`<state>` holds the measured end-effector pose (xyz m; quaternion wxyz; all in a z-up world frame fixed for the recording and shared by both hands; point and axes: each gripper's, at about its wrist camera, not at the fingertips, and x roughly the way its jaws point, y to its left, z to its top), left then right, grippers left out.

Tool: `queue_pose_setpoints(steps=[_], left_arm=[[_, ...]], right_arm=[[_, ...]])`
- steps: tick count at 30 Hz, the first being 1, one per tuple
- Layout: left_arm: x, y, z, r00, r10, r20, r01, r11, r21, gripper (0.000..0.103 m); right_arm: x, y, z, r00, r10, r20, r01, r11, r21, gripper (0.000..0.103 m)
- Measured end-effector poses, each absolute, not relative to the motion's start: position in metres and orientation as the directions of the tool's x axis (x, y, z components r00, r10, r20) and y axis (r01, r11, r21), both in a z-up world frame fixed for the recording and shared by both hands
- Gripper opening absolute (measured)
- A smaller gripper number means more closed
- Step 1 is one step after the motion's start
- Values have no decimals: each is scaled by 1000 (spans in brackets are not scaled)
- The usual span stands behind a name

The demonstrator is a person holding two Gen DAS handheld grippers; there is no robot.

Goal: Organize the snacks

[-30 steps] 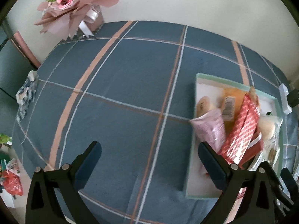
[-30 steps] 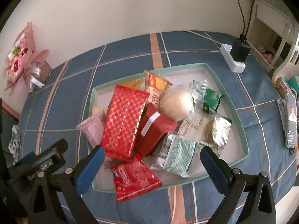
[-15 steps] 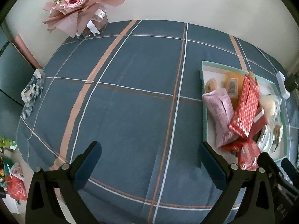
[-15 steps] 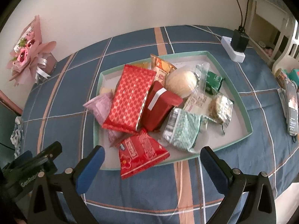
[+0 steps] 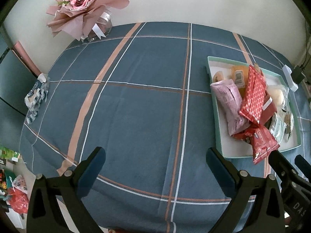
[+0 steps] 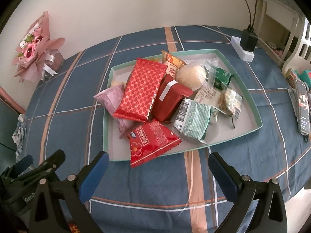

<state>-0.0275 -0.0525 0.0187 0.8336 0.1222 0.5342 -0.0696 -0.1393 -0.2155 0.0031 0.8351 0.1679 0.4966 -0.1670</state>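
Note:
A shallow green-rimmed tray point(image 6: 250, 104) point(image 5: 211, 81) on the blue plaid tablecloth holds several piled snack packs. On top lies a red dotted pack point(image 6: 141, 92) point(image 5: 252, 95). Beside it are a dark red box point(image 6: 171, 99), a pink pack point(image 6: 111, 98) point(image 5: 229, 101), a green striped pack point(image 6: 192, 123) and a round pastry point(image 6: 191, 74). A red pouch point(image 6: 153, 141) point(image 5: 260, 142) hangs over the tray's near rim. My right gripper point(image 6: 155, 168) is open and empty, just short of that pouch. My left gripper point(image 5: 155, 163) is open over bare cloth, left of the tray.
A pink flower bouquet point(image 5: 83, 5) point(image 6: 34, 52) stands at the back left by the wall. A power strip with a black plug point(image 6: 245, 45) lies behind the tray. A phone point(image 6: 302, 106) rests at the right edge. A crumpled wrapper point(image 5: 37, 95) lies at the left edge.
Both grippers have drawn back toward the table's near edge and risen, so the tray looks farther off in both views. No snack has moved and both stay open.

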Motion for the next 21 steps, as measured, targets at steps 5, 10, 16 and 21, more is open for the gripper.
queue_pose_setpoints(steps=[5, 10, 16, 21], left_arm=[[-32, -46, 24, 434, 2, -901, 245, 962, 120, 103], [-32, -45, 28, 447, -7, -894, 244, 963, 114, 103], [-31, -47, 31, 450, -21, -893, 257, 961, 107, 103], [-27, -46, 28, 438, -23, -899, 256, 962, 100, 103]], right_arm=[[-145, -213, 8, 465, -120, -877, 447, 887, 115, 103], [-147, -214, 13, 474, -128, -871, 450, 885, 115, 103], [-145, -212, 18, 488, -130, -863, 433, 895, 110, 103], [-143, -210, 20, 499, -124, -857, 416, 902, 112, 103]])
